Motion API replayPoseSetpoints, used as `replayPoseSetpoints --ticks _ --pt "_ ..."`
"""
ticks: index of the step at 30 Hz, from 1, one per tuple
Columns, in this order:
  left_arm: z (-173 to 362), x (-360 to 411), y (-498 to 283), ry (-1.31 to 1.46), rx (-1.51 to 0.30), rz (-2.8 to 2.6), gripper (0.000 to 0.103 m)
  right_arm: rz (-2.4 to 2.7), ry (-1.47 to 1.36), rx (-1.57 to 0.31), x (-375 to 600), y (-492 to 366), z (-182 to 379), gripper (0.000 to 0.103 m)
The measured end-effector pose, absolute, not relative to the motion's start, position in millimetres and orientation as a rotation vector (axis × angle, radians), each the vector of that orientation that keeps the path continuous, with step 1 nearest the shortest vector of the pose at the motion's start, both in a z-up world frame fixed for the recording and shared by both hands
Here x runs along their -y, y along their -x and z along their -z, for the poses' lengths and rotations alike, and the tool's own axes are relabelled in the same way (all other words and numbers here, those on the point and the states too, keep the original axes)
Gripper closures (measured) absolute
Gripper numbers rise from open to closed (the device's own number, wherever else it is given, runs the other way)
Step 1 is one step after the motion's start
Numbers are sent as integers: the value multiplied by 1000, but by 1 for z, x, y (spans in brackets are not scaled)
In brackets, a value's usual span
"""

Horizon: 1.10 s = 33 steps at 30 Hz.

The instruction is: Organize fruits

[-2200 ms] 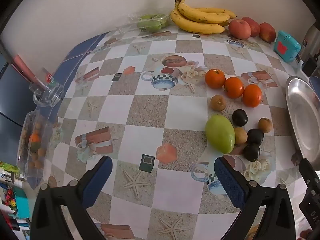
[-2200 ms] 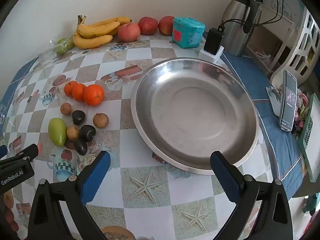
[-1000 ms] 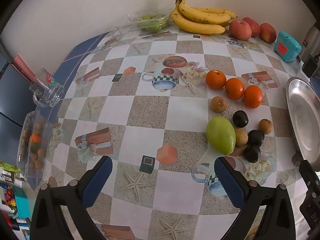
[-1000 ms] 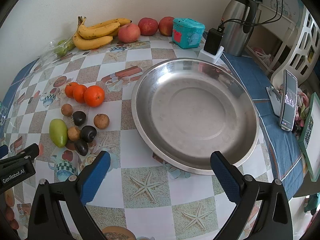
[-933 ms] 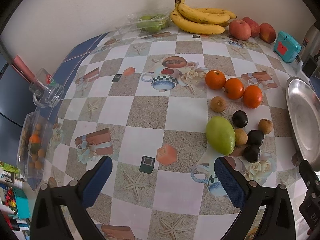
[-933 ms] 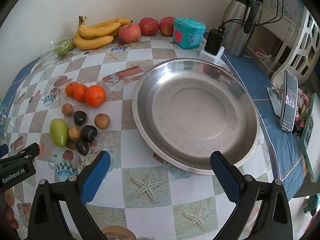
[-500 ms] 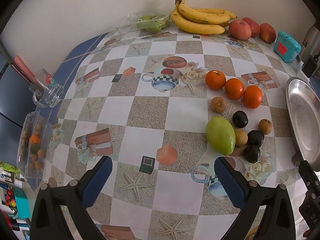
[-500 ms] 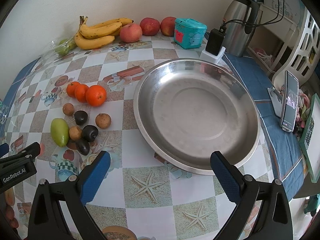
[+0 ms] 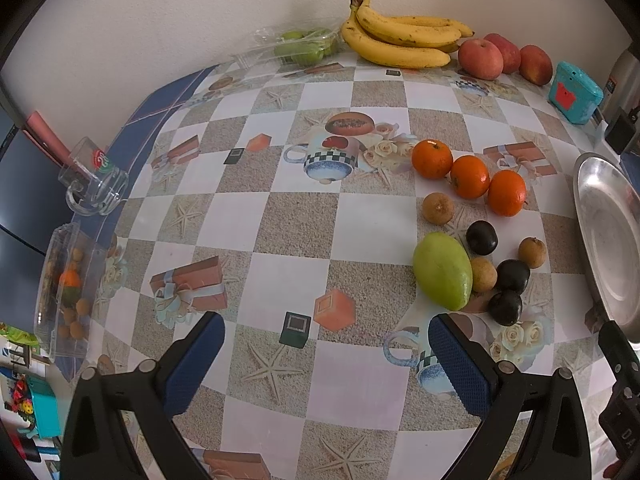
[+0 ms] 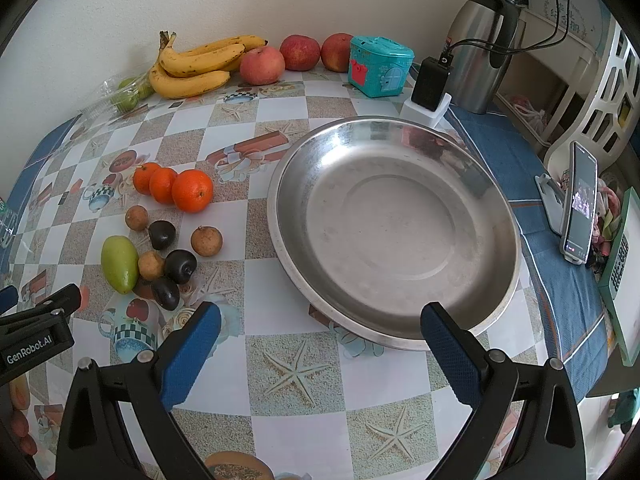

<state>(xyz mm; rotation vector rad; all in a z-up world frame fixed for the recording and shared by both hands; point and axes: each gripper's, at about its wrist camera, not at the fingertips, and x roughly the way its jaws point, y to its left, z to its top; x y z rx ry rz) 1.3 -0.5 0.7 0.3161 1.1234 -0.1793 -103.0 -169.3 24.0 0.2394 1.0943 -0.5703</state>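
Note:
An empty steel bowl (image 10: 496,216) sits on the checked tablecloth, its rim just ahead of my open right gripper (image 10: 320,330). Left of it lie three oranges (image 10: 192,191), a green mango (image 10: 119,258), dark plums (image 10: 180,266) and small brown fruits (image 10: 206,241). In the left wrist view the green mango (image 9: 442,271) and the oranges (image 9: 469,177) lie ahead and to the right of my open left gripper (image 9: 326,342), which holds nothing. Bananas (image 9: 400,42) and red apples (image 9: 480,59) rest along the back wall.
A teal box (image 10: 380,66), a black charger (image 10: 430,84) and a steel kettle (image 10: 480,42) stand behind the bowl. A phone on a stand (image 10: 580,208) is at the right. A glass mug (image 9: 94,184) and a clear fruit box (image 9: 66,292) sit at the left table edge.
Both grippers have stayed open and nearly still. The right wrist view has drifted very slightly, so the fruits and bowl sit a touch further right.

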Motion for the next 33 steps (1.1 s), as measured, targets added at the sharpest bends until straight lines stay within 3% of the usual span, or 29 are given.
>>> replayPoseSetpoints --ticks 23,33 --pt "0 0 -2 -326 -1106 170 0 567 -240 -1098 169 103 -24 3" --pt "-15 -2 -5 -289 -1003 163 0 556 -253 -1054 170 102 -31 3"
